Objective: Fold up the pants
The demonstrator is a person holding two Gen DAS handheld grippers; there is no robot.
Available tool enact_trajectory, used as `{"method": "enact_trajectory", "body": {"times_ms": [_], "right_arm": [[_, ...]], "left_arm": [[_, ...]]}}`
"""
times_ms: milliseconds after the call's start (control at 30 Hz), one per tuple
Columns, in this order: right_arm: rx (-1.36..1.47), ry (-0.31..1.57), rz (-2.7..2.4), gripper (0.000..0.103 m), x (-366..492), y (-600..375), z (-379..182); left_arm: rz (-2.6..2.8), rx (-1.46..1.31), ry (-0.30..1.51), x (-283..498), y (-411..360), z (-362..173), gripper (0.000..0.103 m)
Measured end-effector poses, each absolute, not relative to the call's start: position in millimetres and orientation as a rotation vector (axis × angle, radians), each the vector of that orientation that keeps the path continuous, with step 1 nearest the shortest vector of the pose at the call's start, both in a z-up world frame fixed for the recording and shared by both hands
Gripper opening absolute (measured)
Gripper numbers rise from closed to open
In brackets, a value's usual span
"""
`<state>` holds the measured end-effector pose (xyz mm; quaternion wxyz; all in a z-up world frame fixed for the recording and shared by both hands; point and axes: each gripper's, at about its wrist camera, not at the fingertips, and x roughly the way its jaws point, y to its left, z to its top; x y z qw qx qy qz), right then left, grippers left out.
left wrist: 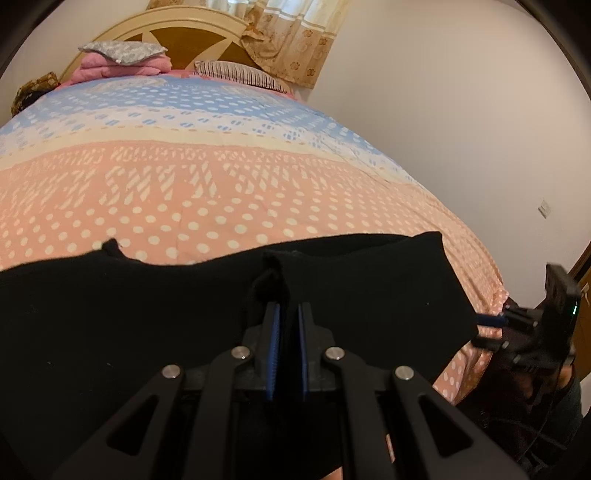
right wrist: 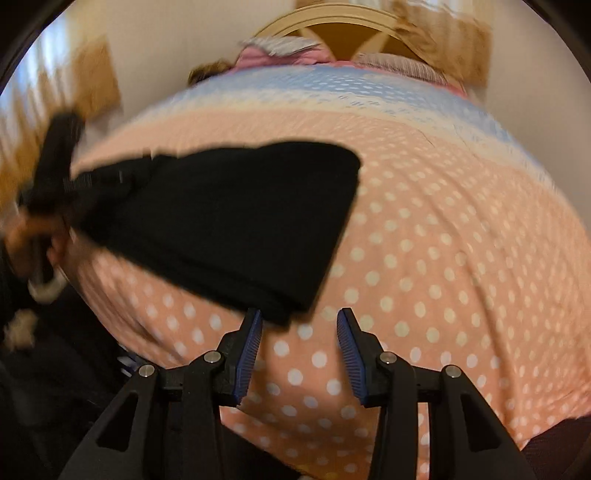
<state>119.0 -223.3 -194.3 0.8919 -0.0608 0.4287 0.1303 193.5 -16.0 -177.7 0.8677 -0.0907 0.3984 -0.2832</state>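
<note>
Black pants [left wrist: 155, 310] lie folded on a bed with a pink, cream and blue dotted cover [left wrist: 207, 192]. My left gripper [left wrist: 289, 314] is shut on a fold of the pants' near edge, cloth bunched between its blue pads. In the right wrist view the pants [right wrist: 236, 221] lie as a black slab ahead and left. My right gripper [right wrist: 300, 321] is open and empty over the cover, its left fingertip [right wrist: 255, 325] just at the pants' near corner. The right gripper also shows at the bed's right edge in the left wrist view [left wrist: 491, 325]. The left gripper [right wrist: 79, 181] shows blurred at the pants' far end.
Pillows and a pink folded blanket [left wrist: 122, 62] lie at the wooden headboard [left wrist: 192, 33]. A white wall [left wrist: 461, 110] runs along the bed's right side. Curtains [left wrist: 295, 37] hang behind the headboard. The right wrist view is blurred by motion.
</note>
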Motion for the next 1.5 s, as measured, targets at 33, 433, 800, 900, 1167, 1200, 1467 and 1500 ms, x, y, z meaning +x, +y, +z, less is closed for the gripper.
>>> {"method": "enact_trajectory", "body": {"times_ms": [33, 433, 800, 900, 1167, 1200, 1467, 1500], "right_arm": [[-0.141, 0.884, 0.262, 0.044, 121, -220, -198], [0.158, 0.814, 0.248, 0.027, 142, -268, -207], [0.034, 0.743, 0.295, 0.042, 110, -260, -187], [0.039, 0.663, 0.312, 0.042, 99, -261, -176], [0.012, 0.595, 0.365, 0.042, 95, -235, -168], [0.009, 0.595, 0.370, 0.042, 95, -230, -170], [0.057, 0.601, 0.339, 0.042, 102, -238, -178], [0.065, 0.595, 0.334, 0.042, 102, -241, -178]], "left_arm": [[-0.597, -0.197, 0.842, 194, -17, -180, 0.010], [-0.614, -0.222, 0.847, 185, -10, -181, 0.017], [-0.205, -0.112, 0.708, 142, 173, -138, 0.070], [-0.062, -0.187, 0.726, 141, 237, -151, 0.070], [-0.049, -0.343, 0.760, 144, 259, -200, 0.068], [-0.036, -0.322, 0.762, 146, 252, -202, 0.067], [-0.094, -0.347, 0.745, 140, 248, -179, 0.022], [-0.104, -0.368, 0.727, 138, 250, -175, 0.022]]}}
